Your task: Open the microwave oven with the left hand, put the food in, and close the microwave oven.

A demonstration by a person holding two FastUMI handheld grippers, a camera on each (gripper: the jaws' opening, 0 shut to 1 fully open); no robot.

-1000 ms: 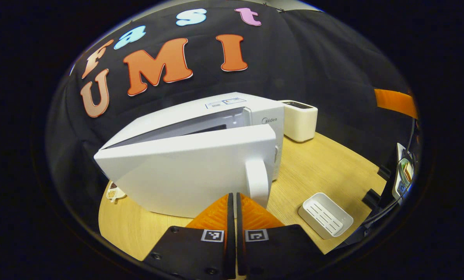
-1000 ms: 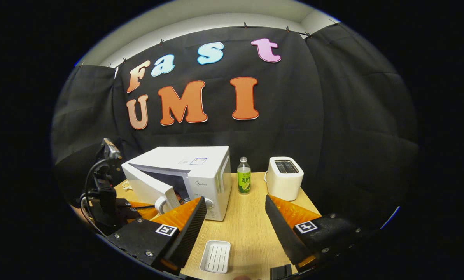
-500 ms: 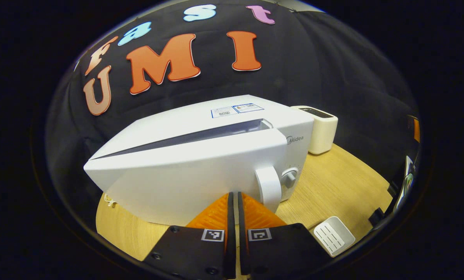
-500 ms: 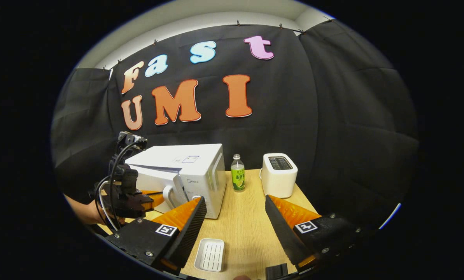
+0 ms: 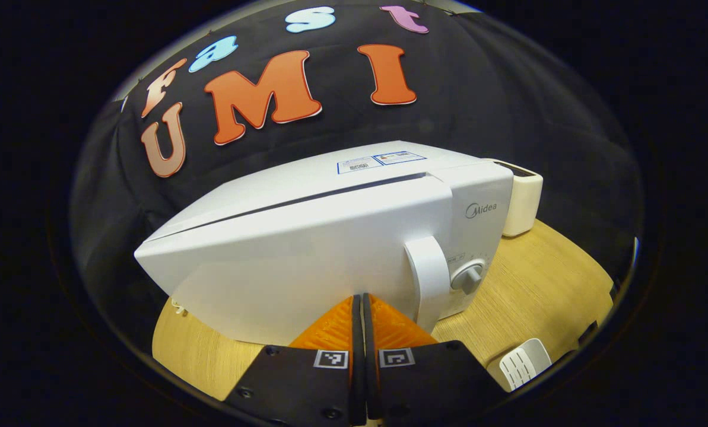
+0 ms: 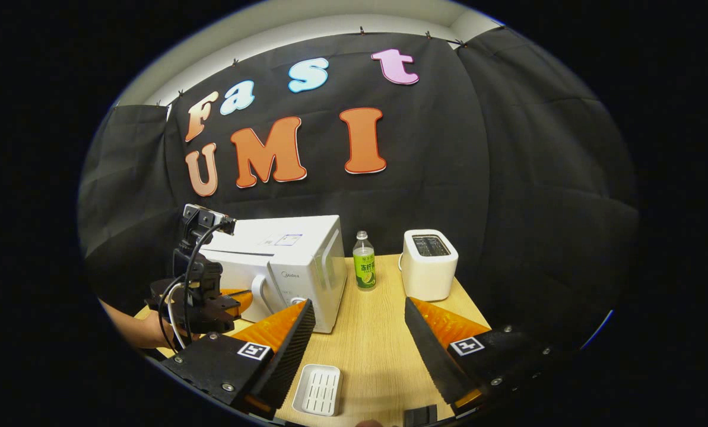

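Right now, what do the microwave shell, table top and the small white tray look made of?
Microwave: smooth white shell, satin sheen, likely painted metal or plastic; its handle looks like moulded plastic. Table: pale wood grain, matte, probably laminate or veneer; can't tell which. Tray: white, slotted, rounded corners, looks like moulded plastic.

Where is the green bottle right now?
In the right gripper view, the green bottle stands upright at the back of the wooden table, between the microwave on its left and the toaster on its right.
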